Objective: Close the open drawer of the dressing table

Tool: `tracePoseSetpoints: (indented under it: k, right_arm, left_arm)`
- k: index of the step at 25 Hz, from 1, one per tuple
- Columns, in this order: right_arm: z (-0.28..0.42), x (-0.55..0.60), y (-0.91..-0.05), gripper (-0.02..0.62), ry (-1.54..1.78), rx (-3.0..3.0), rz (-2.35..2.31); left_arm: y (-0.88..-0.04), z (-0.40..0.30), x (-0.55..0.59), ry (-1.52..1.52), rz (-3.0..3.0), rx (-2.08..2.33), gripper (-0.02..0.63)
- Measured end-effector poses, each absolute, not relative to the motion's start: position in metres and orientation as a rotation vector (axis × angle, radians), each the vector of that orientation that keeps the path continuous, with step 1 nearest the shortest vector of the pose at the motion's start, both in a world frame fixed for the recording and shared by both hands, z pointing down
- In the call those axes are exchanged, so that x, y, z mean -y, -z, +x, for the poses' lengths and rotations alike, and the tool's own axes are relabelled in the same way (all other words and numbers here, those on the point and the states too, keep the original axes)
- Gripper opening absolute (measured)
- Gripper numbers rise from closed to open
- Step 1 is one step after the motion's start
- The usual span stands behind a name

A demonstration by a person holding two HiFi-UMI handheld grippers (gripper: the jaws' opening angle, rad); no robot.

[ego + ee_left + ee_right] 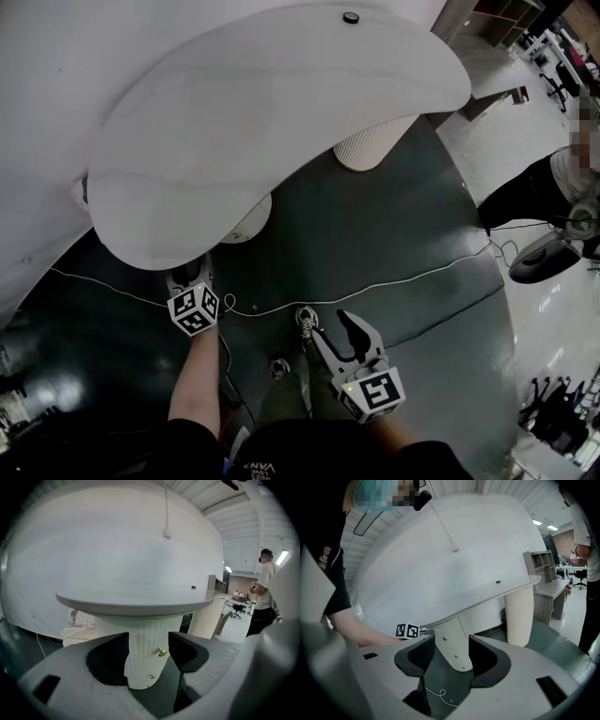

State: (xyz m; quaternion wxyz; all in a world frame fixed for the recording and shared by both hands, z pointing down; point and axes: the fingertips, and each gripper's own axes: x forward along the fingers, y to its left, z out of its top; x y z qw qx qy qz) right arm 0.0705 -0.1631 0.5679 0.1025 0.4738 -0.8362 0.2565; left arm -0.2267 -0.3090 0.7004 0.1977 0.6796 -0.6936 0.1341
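My left gripper (pixel 189 277) sits just at the near edge of the dressing table's top (pixel 281 112). Its jaws are spread wide with nothing pinched. Through the gap I see the drawer pedestal (pixel 145 653) straight ahead and close, standing upright under the top. The drawer fronts with their brass knobs (pixel 162 652) face me, so I judge the closing push runs straight forward, along the line the gripper points. I cannot tell from here which drawer stands out, or how far.

My right gripper (pixel 326 323) hangs further back over the dark floor. Its jaws are also apart and empty, and the same pedestal shows beyond them, off to its left. The left gripper is plainly the nearer one, so I would give it the push.

Counting: one table top, two ribbed pedestals (the drawer one on the left, a plain one (pixel 373 145) to the right), two knobs in the left gripper view, three in the right gripper view, one white cable (pixel 394 281) across the floor, and one bystander (pixel 562 187) at far right.
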Motion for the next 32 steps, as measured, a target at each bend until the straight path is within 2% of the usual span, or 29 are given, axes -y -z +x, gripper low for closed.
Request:
tracePoseSetpoints:
  k: [13,26,32]
  right_arm:
    - [0.048,0.114,-0.532,0.225,-0.694,2.509,1.396]
    - [0.014,0.052,-0.486,0.217,-0.588,2.570,1.386]
    - [0.005,0.024,-0.467,0.206,-0.565,2.576,1.425]
  left_arm:
    - [-0.653,-0.215,0.226,-0.417,2.011,1.797,0.253]
    - [-0.552,-0.207,0.123,-0.413,2.311,1.706,0.097]
    - [-0.509,-0.209,0.074,-0.374,2.373,1.668,0.051]
